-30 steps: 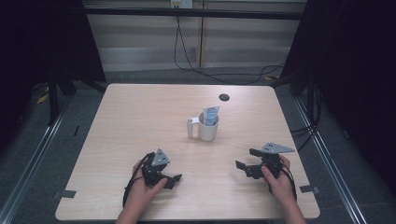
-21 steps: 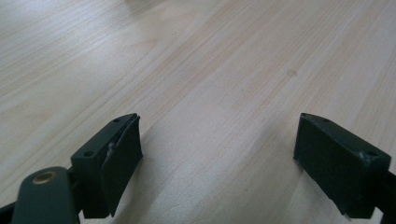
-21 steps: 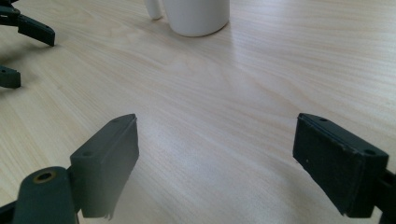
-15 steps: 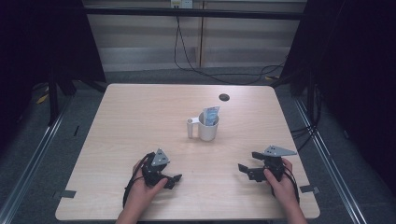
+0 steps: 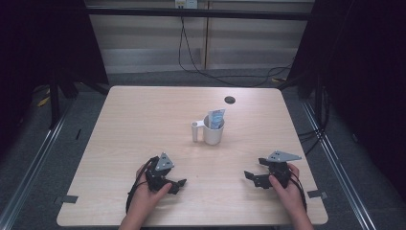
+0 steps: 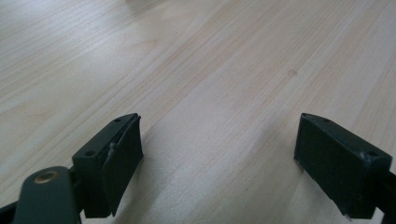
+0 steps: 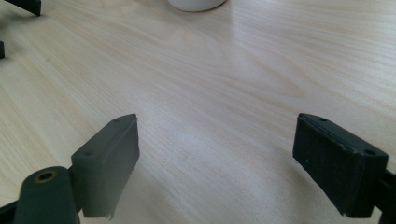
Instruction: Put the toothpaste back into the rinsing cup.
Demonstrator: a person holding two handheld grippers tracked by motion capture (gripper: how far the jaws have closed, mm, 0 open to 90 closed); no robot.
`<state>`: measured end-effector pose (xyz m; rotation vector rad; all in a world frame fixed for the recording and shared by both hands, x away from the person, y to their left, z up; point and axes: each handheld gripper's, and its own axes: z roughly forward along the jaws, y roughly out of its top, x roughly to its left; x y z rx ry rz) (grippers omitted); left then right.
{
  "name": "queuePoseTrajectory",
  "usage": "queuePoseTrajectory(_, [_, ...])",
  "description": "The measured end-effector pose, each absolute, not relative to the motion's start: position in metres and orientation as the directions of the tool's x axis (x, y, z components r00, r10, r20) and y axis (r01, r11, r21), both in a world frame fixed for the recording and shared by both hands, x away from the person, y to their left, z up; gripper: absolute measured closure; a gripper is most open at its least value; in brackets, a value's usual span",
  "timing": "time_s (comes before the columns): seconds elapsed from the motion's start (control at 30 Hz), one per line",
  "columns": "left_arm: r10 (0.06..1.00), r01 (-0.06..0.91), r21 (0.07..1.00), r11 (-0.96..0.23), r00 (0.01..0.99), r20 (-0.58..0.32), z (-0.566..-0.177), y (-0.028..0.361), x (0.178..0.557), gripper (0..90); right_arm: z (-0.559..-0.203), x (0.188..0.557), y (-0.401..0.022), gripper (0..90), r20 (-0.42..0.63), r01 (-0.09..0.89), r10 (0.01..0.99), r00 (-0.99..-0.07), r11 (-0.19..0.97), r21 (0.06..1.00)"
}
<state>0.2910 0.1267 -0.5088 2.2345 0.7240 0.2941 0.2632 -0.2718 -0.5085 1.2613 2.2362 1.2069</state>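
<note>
The white mug (image 5: 213, 132), with a packet (image 5: 215, 118) standing upright in it, sits mid-table ahead of both empty, wide-open grippers, somewhat nearer the right gripper (image 5: 253, 178) than the left gripper (image 5: 176, 184).

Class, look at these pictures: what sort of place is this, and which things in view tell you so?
Probably a lab or recording workstation: a bare wooden table ringed by dark curtains, cables trailing on the floor behind it, and a person holding the left gripper and right gripper.
</note>
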Motion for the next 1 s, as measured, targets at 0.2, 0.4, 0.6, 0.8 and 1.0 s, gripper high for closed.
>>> queuePoseTrajectory(0.2, [0.582, 0.410, 0.725, -0.553, 0.813, -0.017, -0.509, 0.127, 0.291, 14.9, -0.510, 0.263, -0.271, 14.1, 0.111, 0.574, 0.811, -0.574, 0.302, 0.761])
queuePoseTrajectory(0.4, [0.581, 0.410, 0.724, -0.554, 0.814, -0.016, -0.509, 0.127, 0.291, 14.9, -0.511, 0.262, -0.266, 13.7, 0.065, 0.577, 0.804, -0.591, 0.365, 0.730])
queuePoseTrajectory(0.6, [0.583, 0.412, 0.723, -0.555, 0.812, -0.015, -0.509, 0.127, 0.291, 14.9, -0.512, 0.261, -0.261, 12.4, 0.024, 0.566, 0.802, -0.596, 0.399, 0.721])
queuePoseTrajectory(0.8, [0.583, 0.412, 0.722, -0.556, 0.813, -0.015, -0.509, 0.127, 0.291, 14.9, -0.511, 0.261, -0.261, 12.1, 0.018, 0.568, 0.804, -0.594, 0.404, 0.717])
queuePoseTrajectory(1.0, [0.584, 0.413, 0.723, -0.554, 0.812, -0.016, -0.509, 0.126, 0.290, 14.9, -0.512, 0.261, -0.261, 11.8, 0.017, 0.567, 0.805, -0.594, 0.403, 0.719])
